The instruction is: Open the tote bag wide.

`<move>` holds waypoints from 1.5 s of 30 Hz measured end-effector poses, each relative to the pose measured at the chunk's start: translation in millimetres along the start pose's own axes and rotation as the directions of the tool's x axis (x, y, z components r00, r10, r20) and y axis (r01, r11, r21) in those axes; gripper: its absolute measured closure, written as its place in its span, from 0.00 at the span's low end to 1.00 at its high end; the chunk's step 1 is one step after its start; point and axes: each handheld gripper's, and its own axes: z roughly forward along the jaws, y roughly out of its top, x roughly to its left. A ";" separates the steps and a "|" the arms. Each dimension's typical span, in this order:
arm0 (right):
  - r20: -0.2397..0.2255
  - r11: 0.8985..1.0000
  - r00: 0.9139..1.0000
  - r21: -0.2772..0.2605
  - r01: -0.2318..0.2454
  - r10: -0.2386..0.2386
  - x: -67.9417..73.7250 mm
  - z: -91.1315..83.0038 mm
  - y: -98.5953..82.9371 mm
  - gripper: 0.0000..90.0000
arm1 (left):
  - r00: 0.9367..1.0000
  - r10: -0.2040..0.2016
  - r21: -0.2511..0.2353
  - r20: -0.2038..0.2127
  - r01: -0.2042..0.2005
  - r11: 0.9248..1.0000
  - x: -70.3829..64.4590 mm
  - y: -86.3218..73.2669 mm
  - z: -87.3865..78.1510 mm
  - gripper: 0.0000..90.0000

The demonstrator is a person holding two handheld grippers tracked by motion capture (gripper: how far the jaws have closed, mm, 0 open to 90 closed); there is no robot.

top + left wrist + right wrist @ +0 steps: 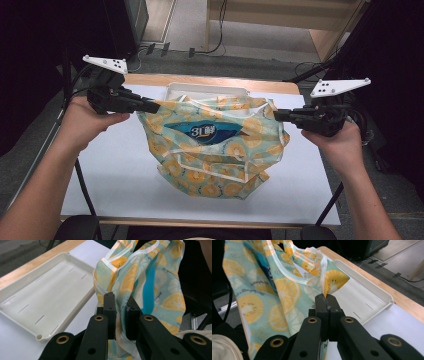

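Observation:
A pale green bag printed with orange slices hangs over the white table, stretched between both grippers. A blue packet shows through its front. My left gripper is shut on the bag's left top corner; in the left gripper view its jaws pinch a fold of the bag at the gripper. My right gripper is shut on the right top corner, and in the right gripper view the gripper clamps a pointed corner of the bag. The bag's bottom rests crumpled on the table.
A white shallow tray lies behind the bag at the table's far edge, also visible as the tray and the tray. The white table top has a wooden far edge. Cables trail on the floor beyond.

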 end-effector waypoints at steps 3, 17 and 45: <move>-0.014 1.000 1.000 0.000 -0.017 0.017 -6.1 7.7 -6.4 1.00 | 1.000 -0.008 0.011 0.004 0.008 1.000 3.7 -4.6 5.6 0.93; -0.058 0.997 0.996 0.029 -0.070 0.072 -14.3 35.5 -38.7 1.00 | 0.997 -0.051 0.044 0.061 0.048 0.998 23.7 -38.2 38.7 0.92; -0.091 0.987 0.983 0.044 -0.157 0.160 -18.4 67.5 -96.4 1.00 | 0.980 -0.155 0.087 0.124 0.145 0.986 38.8 -97.2 85.5 0.93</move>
